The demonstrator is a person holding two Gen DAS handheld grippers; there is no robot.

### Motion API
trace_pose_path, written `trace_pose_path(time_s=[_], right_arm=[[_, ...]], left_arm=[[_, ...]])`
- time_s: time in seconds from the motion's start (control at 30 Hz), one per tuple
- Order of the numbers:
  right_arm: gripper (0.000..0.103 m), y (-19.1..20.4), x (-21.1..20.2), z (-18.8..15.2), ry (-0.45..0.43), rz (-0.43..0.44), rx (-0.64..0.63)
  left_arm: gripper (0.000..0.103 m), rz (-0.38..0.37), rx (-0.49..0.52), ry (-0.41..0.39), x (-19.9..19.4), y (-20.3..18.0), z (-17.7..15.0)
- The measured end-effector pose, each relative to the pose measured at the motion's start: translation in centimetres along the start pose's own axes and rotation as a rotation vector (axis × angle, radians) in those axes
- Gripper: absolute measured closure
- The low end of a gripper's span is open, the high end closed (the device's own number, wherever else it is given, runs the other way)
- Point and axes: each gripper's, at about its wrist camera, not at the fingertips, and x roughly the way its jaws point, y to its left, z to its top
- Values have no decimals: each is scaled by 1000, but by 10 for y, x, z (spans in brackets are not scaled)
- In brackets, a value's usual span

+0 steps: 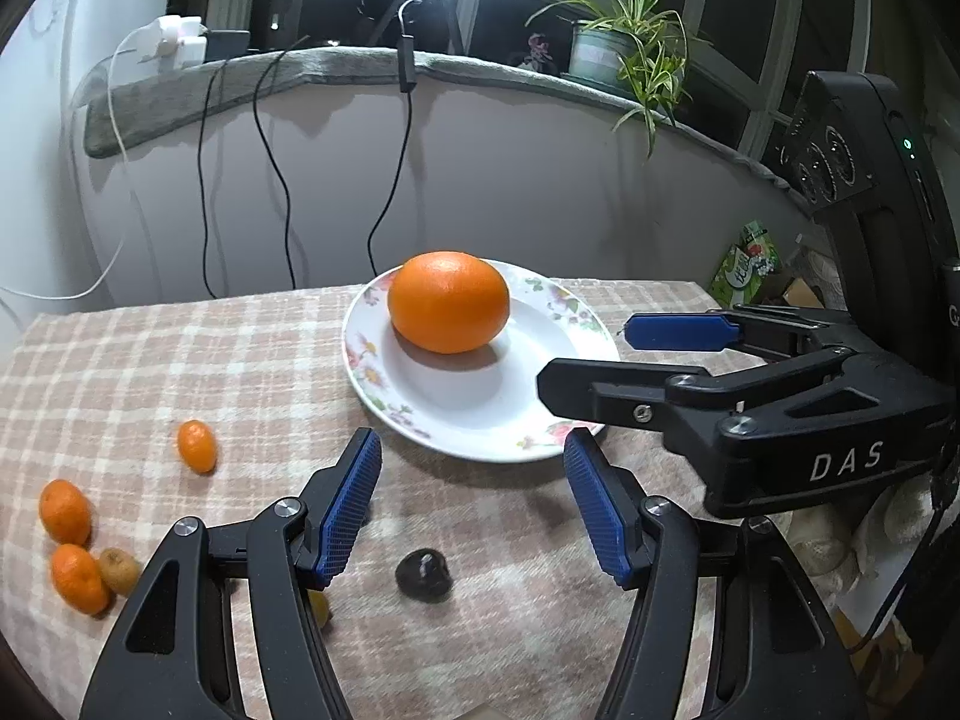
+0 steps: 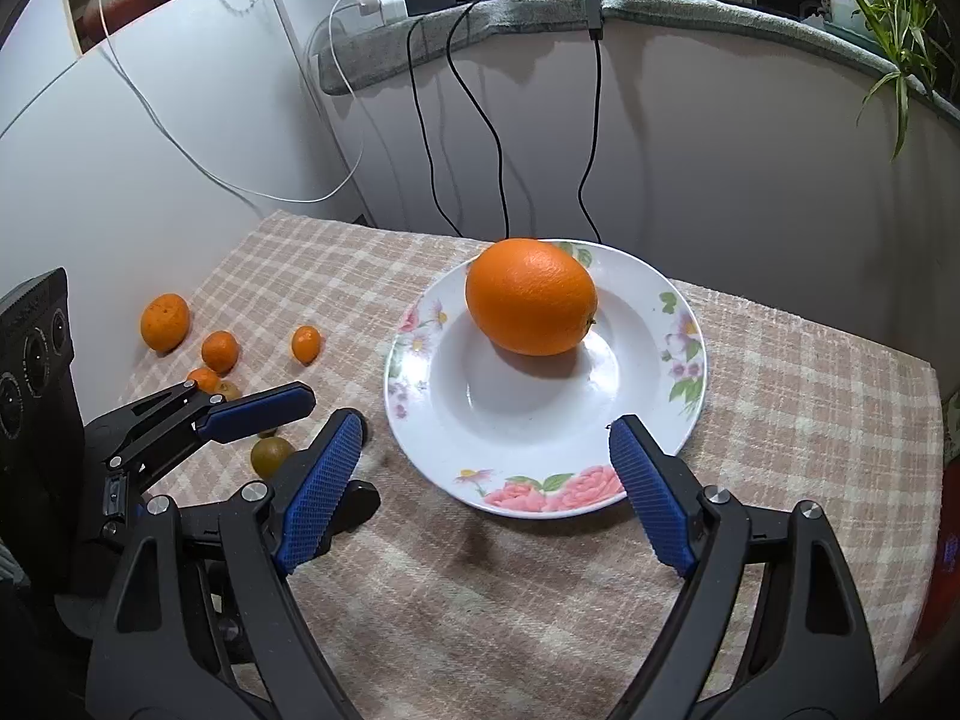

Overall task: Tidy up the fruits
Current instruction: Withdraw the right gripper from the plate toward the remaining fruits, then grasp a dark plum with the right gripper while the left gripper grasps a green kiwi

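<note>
A large orange [image 1: 448,301] [image 2: 531,296] lies on a white floral plate [image 1: 480,408] [image 2: 540,420] on the checked tablecloth. My left gripper [image 1: 472,468] is open and empty, just short of the plate's near rim. A dark fruit [image 1: 423,575] lies between its fingers on the cloth. My right gripper [image 2: 486,456] is open and empty, its right finger over the plate's near rim; it also shows in the left wrist view [image 1: 585,354] at the plate's right edge. Several small oranges [image 1: 65,510] [image 2: 219,351] and a kumquat [image 1: 197,446] [image 2: 306,343] lie to the left.
A brownish small fruit [image 1: 119,569] and a greenish one [image 2: 270,456] lie among the small oranges. Cables hang down the wall behind the table. A potted plant [image 1: 606,51] stands on the ledge. A green carton [image 1: 744,264] is off the table's right edge.
</note>
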Motion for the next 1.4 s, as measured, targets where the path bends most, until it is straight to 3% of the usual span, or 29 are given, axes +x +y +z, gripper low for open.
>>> trace_pose_path(time_s=[0.43, 0.93, 1.1, 1.2, 1.4], right_arm=[[16, 22, -8, -3, -43, 31, -31], [16, 62, 3, -19, -43, 63, -152], [16, 67, 9, -27, -28, 81, -151], [24, 69, 12, -32, -15, 89, -156], [30, 76, 21, -43, 18, 89, -178]], left_arm=[[40, 58, -36, -11, -24, 29, -15], [40, 161, -108, 2, -52, 78, -42], [49, 166, -123, 13, -55, 85, -51], [59, 151, -130, 28, -53, 84, -56], [61, 115, -102, 55, -45, 73, -60]])
